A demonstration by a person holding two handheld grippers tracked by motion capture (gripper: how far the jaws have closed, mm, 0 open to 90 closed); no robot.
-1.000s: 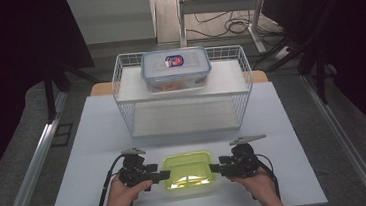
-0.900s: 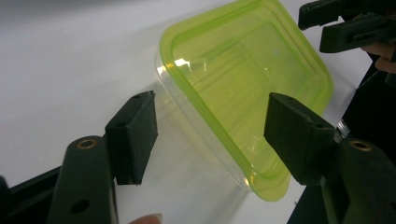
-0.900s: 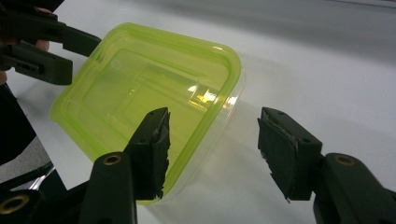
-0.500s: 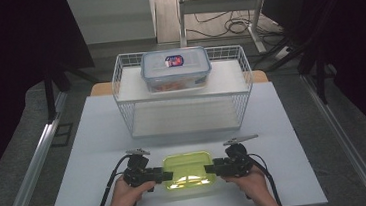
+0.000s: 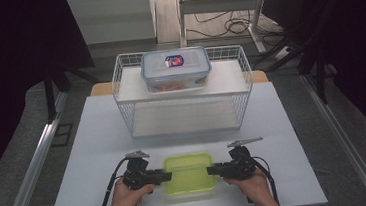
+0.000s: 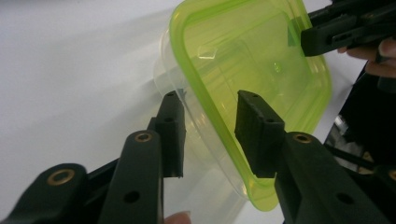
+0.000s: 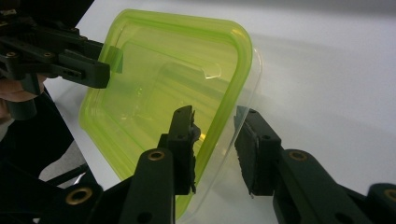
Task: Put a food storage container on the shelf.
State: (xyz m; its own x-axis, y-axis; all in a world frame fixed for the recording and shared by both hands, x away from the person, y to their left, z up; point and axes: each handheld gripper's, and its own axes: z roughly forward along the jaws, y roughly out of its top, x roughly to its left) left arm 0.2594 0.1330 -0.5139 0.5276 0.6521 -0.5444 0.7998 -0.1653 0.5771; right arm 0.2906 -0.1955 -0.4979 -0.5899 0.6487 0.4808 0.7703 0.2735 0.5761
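Fingers (image 6: 170, 133) of left gripper (image 5: 163, 175) set astride near rim of green-lidded container (image 5: 189, 174), one pad below lid edge against clear wall, other pad above lid; jaws just closing, rim between them, firm pinch not confirmed from left gripper view: a gap visible at the upper pad. Fingers (image 7: 184, 149) of right gripper (image 5: 211, 170) likewise astride opposite rim, one pad on lid top, other outside clear wall; jaws just closing, contact at inner pad apparent, outer pad seemingly just off the wall; grasp not confirmed. Ahead of both sets of fingers, well apart: white table (image 5: 99, 140), bearing all items. Farther ahead of fingers, toward far edge: wire basket (image 5: 120, 96), white, upright, open side facing up. Atop basket rear section, well beyond fingers: clear lidded box (image 5: 175, 71) with small red-and-blue label, resting level. Between the two sets of fingers: green-lidded container, flat on table at near edge, lid seated, clear tub beneath. Behind left fingers: left hand (image 5: 124, 198) wrapped round gripper body, cable trailing outward. Behind right fingers: right hand (image 5: 252, 187) holding gripper body, cable looping to outer side. Above each gripper body: grey three-cornered plate. Opposite gripper noted across lid in each gripper view, tip touching lid edge.
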